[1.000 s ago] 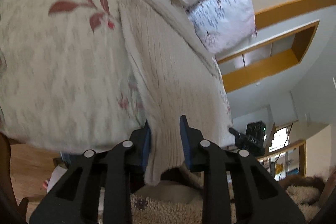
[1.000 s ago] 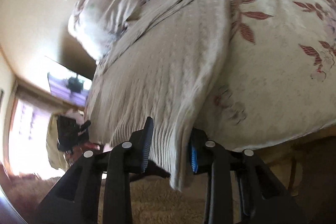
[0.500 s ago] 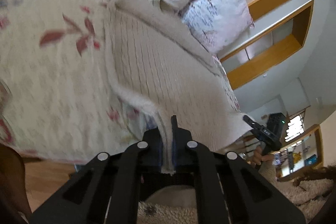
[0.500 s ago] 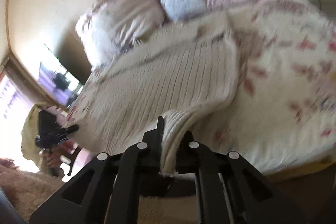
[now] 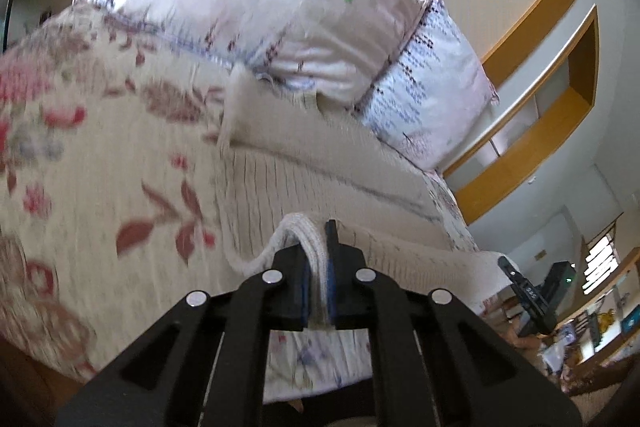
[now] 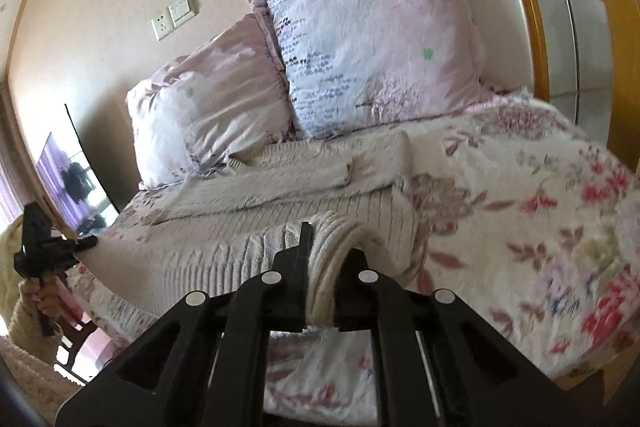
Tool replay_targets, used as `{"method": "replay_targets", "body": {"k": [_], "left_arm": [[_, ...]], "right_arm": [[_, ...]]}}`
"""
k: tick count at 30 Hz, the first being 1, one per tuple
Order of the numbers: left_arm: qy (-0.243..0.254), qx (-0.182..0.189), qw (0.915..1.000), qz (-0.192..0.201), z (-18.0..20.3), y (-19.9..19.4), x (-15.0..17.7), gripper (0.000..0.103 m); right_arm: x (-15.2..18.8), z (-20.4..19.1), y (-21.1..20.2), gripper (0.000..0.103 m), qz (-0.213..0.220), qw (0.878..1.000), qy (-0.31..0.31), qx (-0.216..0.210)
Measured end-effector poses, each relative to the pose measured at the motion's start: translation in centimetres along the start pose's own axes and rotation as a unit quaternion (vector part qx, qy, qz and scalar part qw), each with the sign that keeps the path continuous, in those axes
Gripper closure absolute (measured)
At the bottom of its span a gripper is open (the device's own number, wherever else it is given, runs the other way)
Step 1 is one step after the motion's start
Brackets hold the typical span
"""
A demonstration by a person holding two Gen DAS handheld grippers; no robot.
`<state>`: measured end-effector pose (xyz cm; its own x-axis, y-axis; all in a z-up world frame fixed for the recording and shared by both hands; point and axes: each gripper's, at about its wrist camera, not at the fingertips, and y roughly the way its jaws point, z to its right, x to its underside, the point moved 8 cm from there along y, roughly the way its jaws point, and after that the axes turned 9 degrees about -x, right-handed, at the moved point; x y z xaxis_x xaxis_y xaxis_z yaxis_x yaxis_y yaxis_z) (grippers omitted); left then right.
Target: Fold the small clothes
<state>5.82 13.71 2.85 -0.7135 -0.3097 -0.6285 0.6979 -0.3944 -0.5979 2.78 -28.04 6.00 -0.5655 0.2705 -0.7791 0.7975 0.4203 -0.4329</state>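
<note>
Fingers (image 5: 331, 259) of the left gripper (image 5: 318, 267) are clamped on the near hem of the cream knit sweater (image 5: 288, 187). The right gripper (image 6: 326, 267) is likewise clamped on a rolled hem corner. Both hem corners are raised; the sweater body lies flat on the floral bedspread (image 6: 520, 227), below two pillows (image 6: 372, 55).

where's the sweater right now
The sweater lies spread on the floral bedspread just below the two pillows, its near hem pinched at one corner by the left gripper and at the other by the right gripper.
</note>
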Motion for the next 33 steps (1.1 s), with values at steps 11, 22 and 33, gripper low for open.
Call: {"method": "replay_targets", "body": {"k": [11, 22, 33], "left_arm": [[0.072, -0.067, 0.9936, 0.056, 2.6, 2.8, -8.7, 0.097], [0.012, -0.085, 0.9938, 0.071, 1.6, 11.5, -16.4, 0.097], [-0.109, -0.082, 0.9899, -0.038, -4.3, 21.6, -14.5, 0.097]], "right_arm": [[-7.2, -1.4, 3.8, 0.095, 0.031, 0.994, -0.089, 0.057], [-11.4, 2.0, 12.5, 0.095, 0.035, 0.993, -0.063, 0.096], [-7.0, 9.7, 21.4, 0.095, -0.079, 0.986, 0.118, 0.088]]}}
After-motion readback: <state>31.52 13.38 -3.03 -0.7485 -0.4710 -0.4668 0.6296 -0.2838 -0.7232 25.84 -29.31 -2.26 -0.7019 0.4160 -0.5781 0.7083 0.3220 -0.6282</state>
